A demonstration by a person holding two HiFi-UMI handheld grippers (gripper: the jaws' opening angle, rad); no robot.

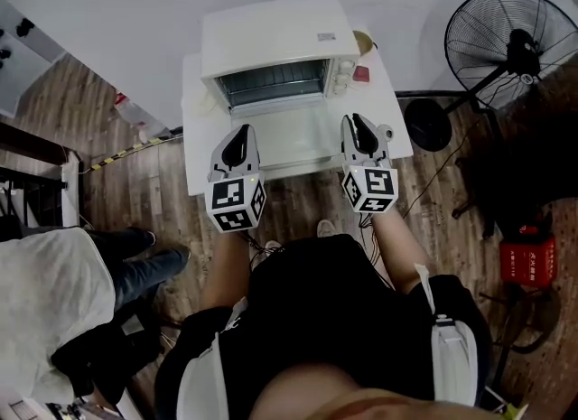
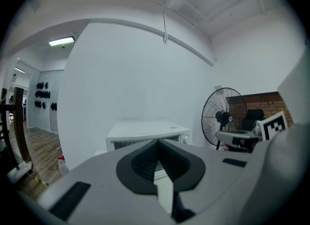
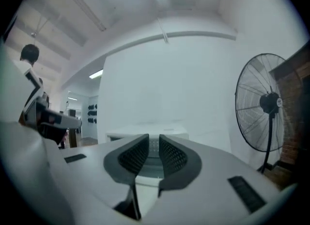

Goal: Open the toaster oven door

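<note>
Head view: toaster oven (image 1: 275, 43) sits on white table (image 1: 203, 138); its door (image 1: 271, 84) looks upright and closed, so I judge opening not begun; left gripper (image 1: 239, 138) and right gripper (image 1: 359, 127) hover side by side just in front of the oven, touching nothing.
Left gripper view: jaws pressed together, empty, aimed at the oven.
Right gripper view: jaws slightly parted, nothing between; oven straight ahead.

A black pedestal fan with a round wire cage (image 1: 510, 48) stands on the dark wood-plank floor (image 1: 126, 194) at the far right, its base just beside a white square desk (image 1: 193, 138). A small red object (image 1: 361, 73) lies at the desk's far right corner. A red crate (image 1: 528, 260) sits on the floor at the right, and a bystander in blue jeans (image 1: 135, 261) stands at the near left.
</note>
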